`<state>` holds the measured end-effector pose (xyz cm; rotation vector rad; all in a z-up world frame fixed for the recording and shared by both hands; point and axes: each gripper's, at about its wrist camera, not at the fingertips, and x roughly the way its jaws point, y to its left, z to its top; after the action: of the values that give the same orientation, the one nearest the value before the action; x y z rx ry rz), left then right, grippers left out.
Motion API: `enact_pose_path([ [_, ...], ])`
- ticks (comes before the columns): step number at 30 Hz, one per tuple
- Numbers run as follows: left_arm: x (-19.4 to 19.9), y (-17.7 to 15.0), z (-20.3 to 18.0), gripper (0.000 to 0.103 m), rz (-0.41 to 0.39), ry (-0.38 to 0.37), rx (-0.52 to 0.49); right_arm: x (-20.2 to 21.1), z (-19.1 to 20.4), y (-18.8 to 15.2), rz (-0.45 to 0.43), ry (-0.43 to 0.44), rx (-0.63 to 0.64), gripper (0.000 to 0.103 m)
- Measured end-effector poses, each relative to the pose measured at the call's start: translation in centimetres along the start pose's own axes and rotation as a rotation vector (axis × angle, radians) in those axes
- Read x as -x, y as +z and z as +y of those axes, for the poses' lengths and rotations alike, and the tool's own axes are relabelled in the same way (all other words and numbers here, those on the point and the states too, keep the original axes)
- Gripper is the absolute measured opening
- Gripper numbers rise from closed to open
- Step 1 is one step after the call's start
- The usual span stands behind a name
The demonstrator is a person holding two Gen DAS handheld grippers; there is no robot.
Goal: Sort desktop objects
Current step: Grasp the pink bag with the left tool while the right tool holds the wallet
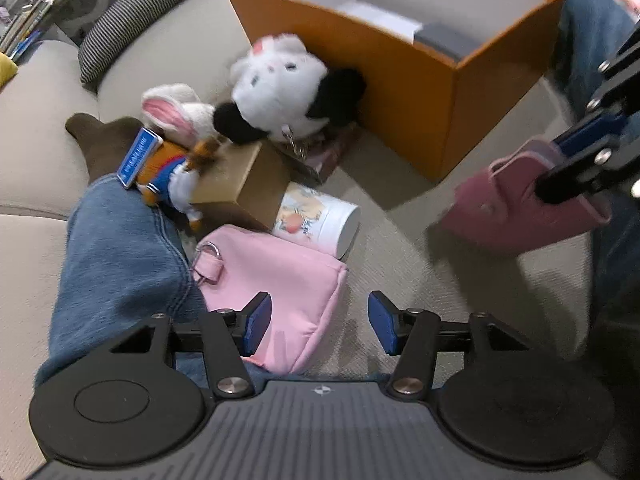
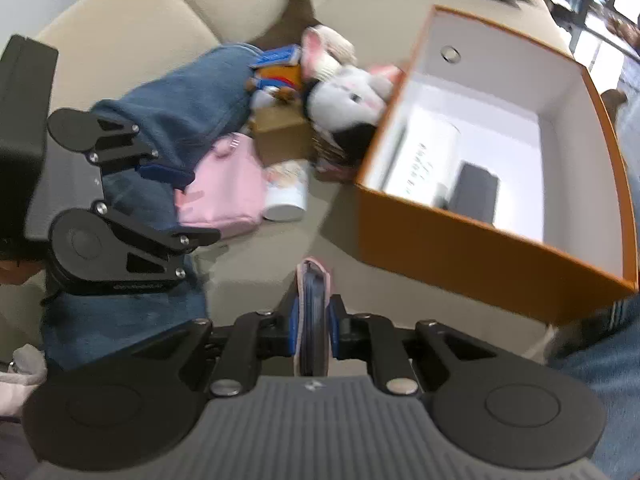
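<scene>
Pink pouch [image 1: 280,296] lies under our left gripper [image 1: 320,326], jaws apart and empty, a denim leg [image 1: 120,248] crowding it; our right gripper [image 2: 314,320] pinches a mauve wallet [image 2: 314,280] beside the orange box [image 2: 480,256].

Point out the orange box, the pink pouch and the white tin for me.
orange box [image 1: 400,92], left wrist view, on its near outer wall.
pink pouch [image 1: 280,276], left wrist view, on its top face.
white tin [image 1: 320,216], left wrist view, on its printed side.

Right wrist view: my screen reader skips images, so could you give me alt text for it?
The right gripper is shut on a thin pink pouch above a beige sofa, beside an open orange box. Behind, the open left gripper hangs over a pink bag near plush toys.
</scene>
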<state>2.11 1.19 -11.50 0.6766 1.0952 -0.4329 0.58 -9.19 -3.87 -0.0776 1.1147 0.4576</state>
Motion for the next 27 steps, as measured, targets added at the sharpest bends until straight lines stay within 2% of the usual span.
enact_pose_path([
  [6,-3.2,0.6,-0.4,0.063,0.088,0.037,0.002,-1.2,-1.2,0.2,0.007,-0.018,-0.024,0.018],
  [12,-5.1,1.4,-0.5,0.069,0.136,0.121,0.005,-2.3,-2.1,0.3,0.03,-0.009,-0.043,0.021],
  [14,-5.1,1.4,-0.3,0.064,0.136,0.123,0.018,-2.4,-2.3,0.4,0.029,-0.006,-0.05,0.021],
  [19,-3.1,0.4,0.9,0.039,0.084,0.096,0.081,-2.1,-3.1,0.4,0.029,0.032,-0.089,0.018],
  [22,-1.1,-0.3,1.8,0.029,0.047,0.077,0.134,-1.6,-3.7,0.3,0.034,0.06,-0.112,0.017],
  [27,2.6,0.3,3.7,0.021,-0.009,0.006,0.255,0.6,-4.3,0.4,-0.001,0.09,-0.132,0.017],
])
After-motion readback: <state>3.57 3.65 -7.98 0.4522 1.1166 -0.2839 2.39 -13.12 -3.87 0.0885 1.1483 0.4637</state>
